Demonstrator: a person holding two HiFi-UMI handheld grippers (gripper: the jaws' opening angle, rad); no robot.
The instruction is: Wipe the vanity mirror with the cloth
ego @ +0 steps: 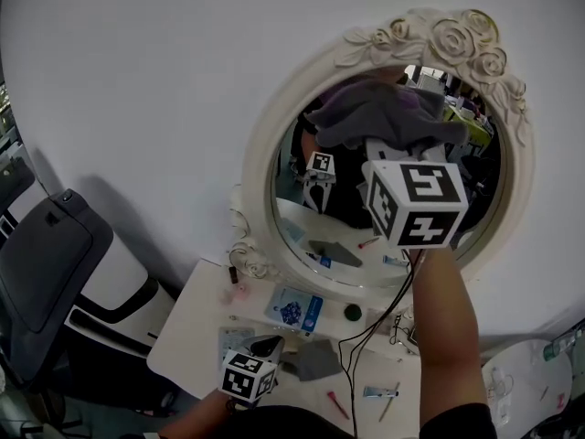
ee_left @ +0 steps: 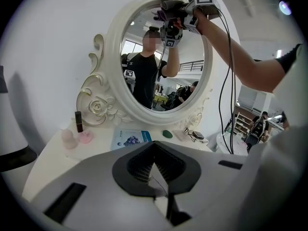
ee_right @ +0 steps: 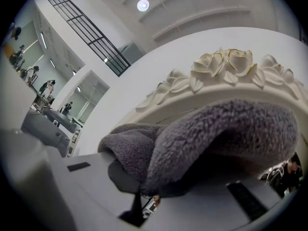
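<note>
The oval vanity mirror has a white ornate frame topped with roses and stands against the wall. A grey fleece cloth is pressed on the upper part of the glass. My right gripper is raised there and shut on the cloth, which bulges over its jaws. The left gripper view shows this from below, with the cloth at the top of the mirror. My left gripper hangs low at the table's front edge, shut and empty.
On the white table lie a blue sachet, a green pebble-like item, a lipstick, pink items and a grey patch. A cable dangles from my right gripper. A chair stands at the left.
</note>
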